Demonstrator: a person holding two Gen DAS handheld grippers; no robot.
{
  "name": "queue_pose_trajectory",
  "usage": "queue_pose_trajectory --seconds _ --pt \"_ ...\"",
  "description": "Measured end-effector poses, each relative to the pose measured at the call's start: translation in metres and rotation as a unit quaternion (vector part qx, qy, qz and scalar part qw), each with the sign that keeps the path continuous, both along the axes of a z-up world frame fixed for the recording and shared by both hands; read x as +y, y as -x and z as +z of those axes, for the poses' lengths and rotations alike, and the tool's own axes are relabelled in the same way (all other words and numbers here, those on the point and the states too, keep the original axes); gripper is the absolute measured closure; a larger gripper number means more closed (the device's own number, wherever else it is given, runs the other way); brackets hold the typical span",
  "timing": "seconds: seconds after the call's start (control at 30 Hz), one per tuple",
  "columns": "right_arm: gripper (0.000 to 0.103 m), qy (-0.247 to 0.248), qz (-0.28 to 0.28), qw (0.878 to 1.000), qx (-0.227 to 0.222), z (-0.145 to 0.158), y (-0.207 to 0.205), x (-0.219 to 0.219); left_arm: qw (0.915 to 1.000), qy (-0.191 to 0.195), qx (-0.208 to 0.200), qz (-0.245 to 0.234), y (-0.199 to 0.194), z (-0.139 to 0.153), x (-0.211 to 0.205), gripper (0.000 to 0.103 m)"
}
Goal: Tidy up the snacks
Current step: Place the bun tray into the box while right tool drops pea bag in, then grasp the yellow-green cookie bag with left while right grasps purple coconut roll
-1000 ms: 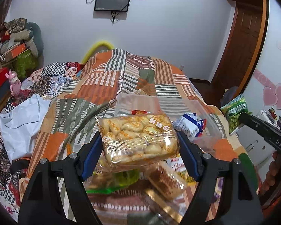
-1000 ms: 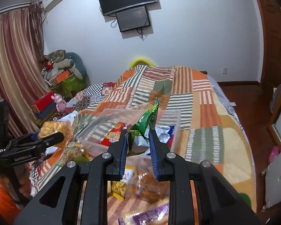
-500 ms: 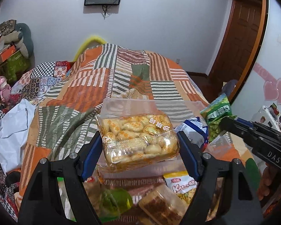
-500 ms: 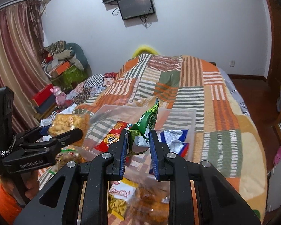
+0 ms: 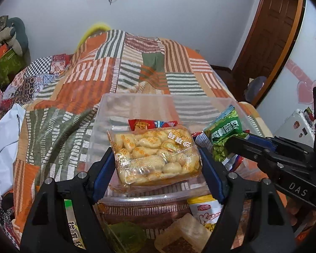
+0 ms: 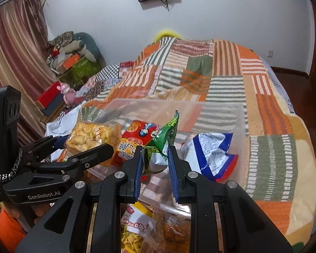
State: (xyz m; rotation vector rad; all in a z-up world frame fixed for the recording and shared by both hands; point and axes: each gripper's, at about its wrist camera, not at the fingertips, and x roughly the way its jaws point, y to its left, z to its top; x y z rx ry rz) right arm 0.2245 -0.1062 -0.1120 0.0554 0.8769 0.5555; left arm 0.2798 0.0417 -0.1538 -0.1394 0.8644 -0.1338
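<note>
Left wrist view shows the left gripper clenched on the biscuit pack and the right gripper pinching the green pea bag, both over the clear bin, which already holds a few packets while others lie loose on the bed.

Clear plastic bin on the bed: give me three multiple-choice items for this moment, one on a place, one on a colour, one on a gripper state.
1. Where is the clear pack of pale yellow pastries?
A. Flat on the quilt
B. Held over the clear plastic bin
C. On the floor

2. What colour is the pea snack bag in the right gripper?
A. Green
B. Purple
C. Black

3. How is the left gripper?
A. Open, empty
B. Out of view
C. Shut on the pastry pack

Answers: 1 B, the pack hangs between the jaws above the bin's near rim; 2 A, its printed face is green; 3 C, both blue pads press the pack's sides.
</note>
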Motion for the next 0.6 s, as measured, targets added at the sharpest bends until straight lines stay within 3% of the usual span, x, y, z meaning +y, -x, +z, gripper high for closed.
queue_pose_trajectory --seconds 0.2,0.37,0.6 --pt "0.079 0.01 -0.009 1.0 0.014 -0.005 -0.002 -0.001 0.9995 0.005 0.031 0.009 -0.005 -0.013 0.003 0.025" --pt "0.078 0.02 -0.001 1.0 0.004 0.002 0.005 -0.001 0.9996 0.012 0.025 0.01 0.002 -0.006 0.006 0.023" --pt "0.058 0.027 -0.01 0.999 -0.03 0.025 0.028 -0.01 0.9998 -0.015 -0.009 0.007 0.03 0.023 0.013 0.022"
